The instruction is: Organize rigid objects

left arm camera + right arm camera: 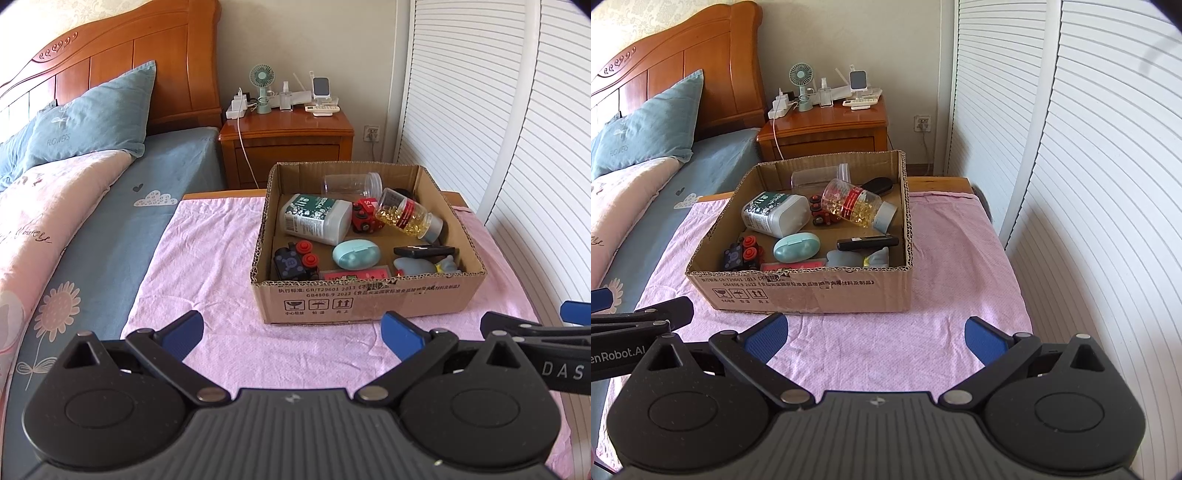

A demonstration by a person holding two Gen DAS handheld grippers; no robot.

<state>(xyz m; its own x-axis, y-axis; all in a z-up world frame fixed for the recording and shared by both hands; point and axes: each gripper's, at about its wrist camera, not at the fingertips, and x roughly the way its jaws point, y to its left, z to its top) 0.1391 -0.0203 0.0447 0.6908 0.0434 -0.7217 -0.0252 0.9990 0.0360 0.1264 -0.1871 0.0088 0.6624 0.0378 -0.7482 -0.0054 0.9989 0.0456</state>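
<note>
Both tools were released and empty: left gripper (291,334) with jaws spread wide over the pink cloth (221,258), right gripper (875,338) the same, both short of the cardboard box (369,302), touching nothing.

Risks, judged from the layout. The box sat on the cloth-covered table beside the bed (110,221); a careless push on its near wall could slide it, since the cloth looked loose and wrinkled. Contents were piled, so pulling one item might shift its neighbours. The capsule bottle (406,218) lay tilted, leaning on the red toy car (364,220); lifting the car first would likely let it roll. Smooth round plastic could slip from the pads. The clear jar (352,184) was transparent and easy to misjudge. The two grippers were near each other, so a clash was possible if both reached in together.

Box contents, left to right in the left wrist view: black toy with red wheels (295,260) in the near-left corner; white-and-green tub (317,219) lying on its side; pink flat card (354,275) against the near wall; teal oval case (356,254) in the middle; red car and clear jar behind; capsule bottle; black remote-like bar (424,252); grey-blue figure (424,266) in the near-right corner, partly hidden by the wall. All were inside the box, none on the cloth.
</note>
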